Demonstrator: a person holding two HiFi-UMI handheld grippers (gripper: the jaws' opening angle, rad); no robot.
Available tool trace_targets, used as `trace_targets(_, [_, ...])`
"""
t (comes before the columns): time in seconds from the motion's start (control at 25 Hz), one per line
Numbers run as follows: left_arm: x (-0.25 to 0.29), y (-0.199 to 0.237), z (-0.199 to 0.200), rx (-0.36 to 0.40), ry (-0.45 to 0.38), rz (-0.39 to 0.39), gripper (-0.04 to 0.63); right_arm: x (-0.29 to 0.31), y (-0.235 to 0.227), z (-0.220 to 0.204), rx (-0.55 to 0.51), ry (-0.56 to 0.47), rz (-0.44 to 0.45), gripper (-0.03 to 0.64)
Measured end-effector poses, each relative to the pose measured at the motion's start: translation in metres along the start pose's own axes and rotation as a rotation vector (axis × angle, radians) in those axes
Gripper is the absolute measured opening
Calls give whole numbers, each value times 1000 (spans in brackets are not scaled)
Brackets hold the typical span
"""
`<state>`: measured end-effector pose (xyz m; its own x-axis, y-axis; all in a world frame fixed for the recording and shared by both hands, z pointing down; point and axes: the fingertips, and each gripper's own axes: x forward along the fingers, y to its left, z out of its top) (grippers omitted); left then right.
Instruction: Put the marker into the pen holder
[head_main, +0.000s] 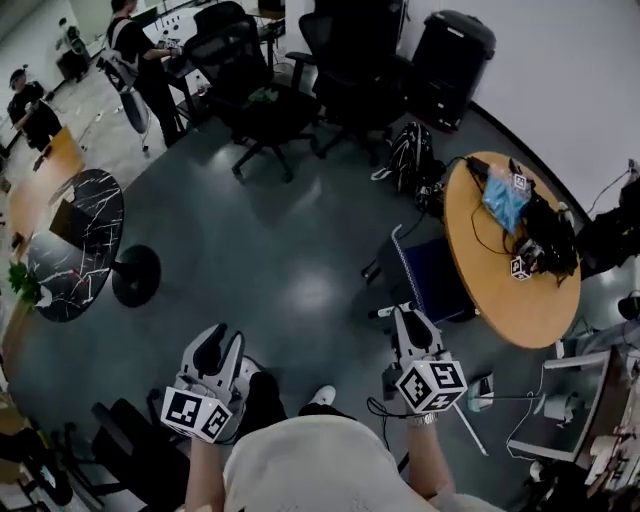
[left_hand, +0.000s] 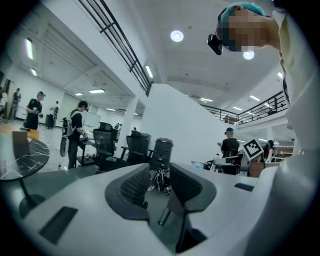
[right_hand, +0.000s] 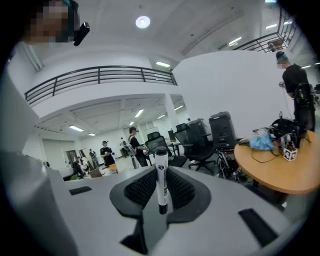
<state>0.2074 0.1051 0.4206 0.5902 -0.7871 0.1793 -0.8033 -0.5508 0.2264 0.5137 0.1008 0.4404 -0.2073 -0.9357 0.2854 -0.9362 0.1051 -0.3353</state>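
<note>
The round wooden table (head_main: 500, 290) stands ahead on the right, with a blue cloth (head_main: 503, 203) and black cables (head_main: 548, 235) near its far edge. I cannot make out a pen holder on it or anywhere else.

The left grey two-jaw gripper (head_main: 225, 338) is released, its ribbed pads apart with only floor between them. The right grey two-jaw gripper (head_main: 410, 322) is clenched on the marker, held over the floor short of the table's near edge.

The slim white marker with a black cap (right_hand: 161, 175) is probably light, stiff and smooth enough to slip or twist. A grip across the mid-barrel, as here, suits it. It stands upright, cap uppermost, with dark print below the cap and a black lower end.
</note>
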Motion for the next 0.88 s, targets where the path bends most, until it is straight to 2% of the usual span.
trace_targets(0.12, [-14,56,11,-9,-36,71,135,48,55,4,-40,30,81,80])
trace_targets(0.28, [-27,141,27,-31,-73,129,135,113,146,7,-92,61,174,80])
trace_targets(0.44, [-32,222,36,-89,-95,184,135,187,236,5,-136,92,259,80])
trace_targets(0.56, [-40,264,51,-63,-100,204,135,233,293,0,-149,107,330,80])
trace_targets(0.72, [-56,324,64,-85,-118,335,135,284,354,-6,-164,148,470,80])
trace_targets(0.88, [-54,375,61,-104,-127,465,135,348,385,-10,-211,180,578,80])
